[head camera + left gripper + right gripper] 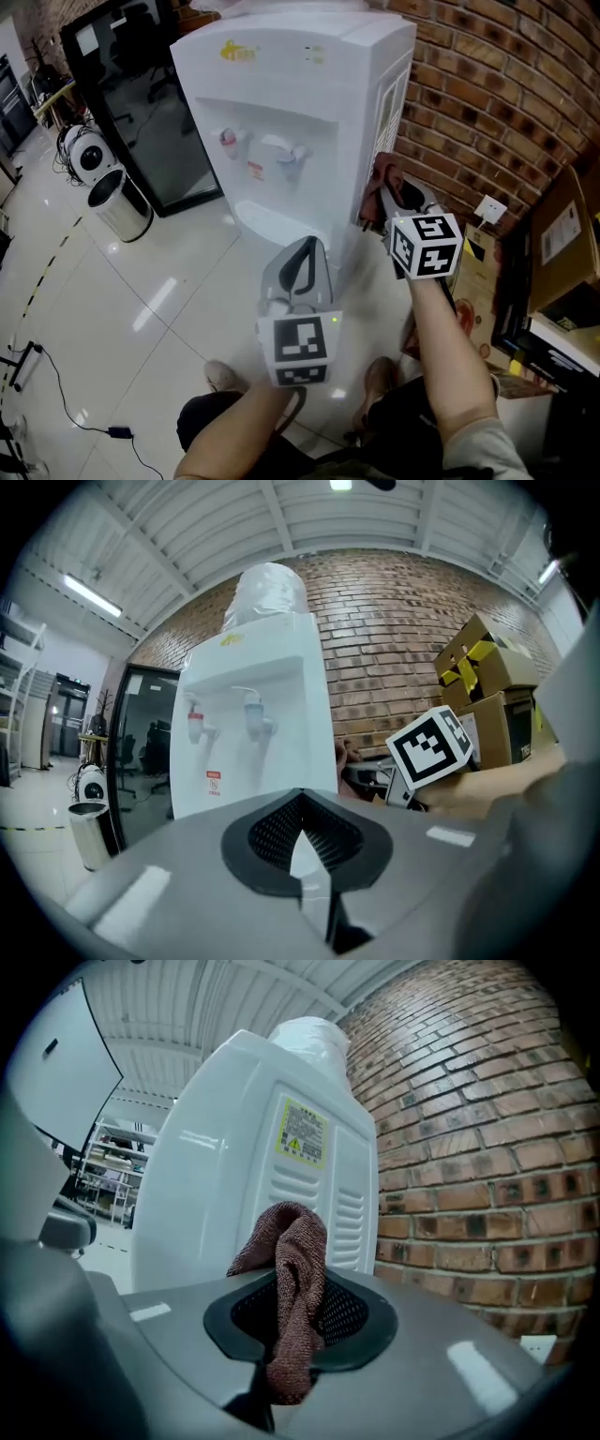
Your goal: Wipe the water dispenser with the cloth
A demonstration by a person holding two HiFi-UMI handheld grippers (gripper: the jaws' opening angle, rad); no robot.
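Observation:
The white water dispenser (pixel 300 94) stands against the brick wall, its red and blue taps facing me. My right gripper (pixel 387 195) is at the dispenser's right side and is shut on a brown cloth (pixel 382 174). In the right gripper view the cloth (pixel 295 1269) sticks up from between the jaws, close to the dispenser's vented side panel (pixel 272 1176); I cannot tell if it touches. My left gripper (pixel 305 247) hangs in front of the dispenser's lower front, shut and holding nothing. In the left gripper view, the left gripper (pixel 300 803) points at the taps (pixel 225 719).
A brick wall (pixel 487 94) runs behind and to the right. Cardboard boxes (pixel 562 234) and a wall socket (pixel 489 209) are at the right. A steel bin (pixel 120 202) and a black glass cabinet (pixel 141 103) stand to the left. A cable (pixel 56 394) lies on the tiled floor.

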